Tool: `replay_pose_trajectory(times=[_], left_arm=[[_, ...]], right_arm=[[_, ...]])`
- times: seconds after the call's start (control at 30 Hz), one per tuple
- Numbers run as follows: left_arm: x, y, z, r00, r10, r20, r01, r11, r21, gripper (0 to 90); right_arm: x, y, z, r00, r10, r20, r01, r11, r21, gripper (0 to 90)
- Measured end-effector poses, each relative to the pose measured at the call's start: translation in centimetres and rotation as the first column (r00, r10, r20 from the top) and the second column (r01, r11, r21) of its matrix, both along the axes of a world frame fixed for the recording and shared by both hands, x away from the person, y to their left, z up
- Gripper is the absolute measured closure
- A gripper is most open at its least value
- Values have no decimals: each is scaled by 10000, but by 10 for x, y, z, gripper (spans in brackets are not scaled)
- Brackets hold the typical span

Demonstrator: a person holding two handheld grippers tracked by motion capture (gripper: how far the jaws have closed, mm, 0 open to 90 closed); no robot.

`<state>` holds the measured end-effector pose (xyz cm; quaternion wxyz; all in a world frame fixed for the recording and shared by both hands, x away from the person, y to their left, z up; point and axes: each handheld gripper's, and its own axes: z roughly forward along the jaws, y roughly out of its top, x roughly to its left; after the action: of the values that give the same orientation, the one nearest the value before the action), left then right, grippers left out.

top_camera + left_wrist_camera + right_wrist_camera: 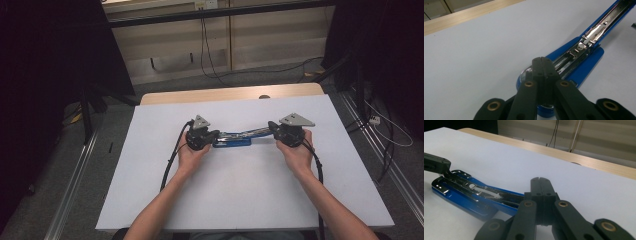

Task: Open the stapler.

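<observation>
Opened glossy blue metal stapler (235, 138) on a matte white tabletop (240, 190).
Left gripper (542, 59) at nine o'clock, right gripper (540, 180) at three — both pressed together; the left gripper view bares the chrome staple channel (590, 37).

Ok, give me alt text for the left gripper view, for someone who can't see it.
A blue stapler lies swung open on a white table, its metal staple channel exposed and running toward the upper right. The left tool rises from the bottom with its black jaws pressed together over the stapler's near end. A wooden table edge crosses the top left.
</observation>
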<state>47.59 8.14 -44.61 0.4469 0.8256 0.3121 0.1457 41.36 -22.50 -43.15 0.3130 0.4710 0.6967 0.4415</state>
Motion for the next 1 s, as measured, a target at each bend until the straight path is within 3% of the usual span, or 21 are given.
replay_pose_trajectory(times=[0.57,0.77,0.87,1.0], left_arm=[[0,1,0,9999,70,-74,-71,9999,-105,900],[0,1,2,9998,151,-107,-153,9996,-229,900],[0,2,3,9999,146,-85,-150,9986,-498,900],[0,2,4,9999,13,156,-7,9993,-387,900]], right_arm=[[1,1,-14,9988,192,-461,-209,9991,-367,900],[1,1,-14,9987,225,-460,-231,9996,-129,900],[1,0,-14,9983,240,-533,-242,9997,-43,900],[2,0,-14,9982,280,-526,-276,9996,83,900]])
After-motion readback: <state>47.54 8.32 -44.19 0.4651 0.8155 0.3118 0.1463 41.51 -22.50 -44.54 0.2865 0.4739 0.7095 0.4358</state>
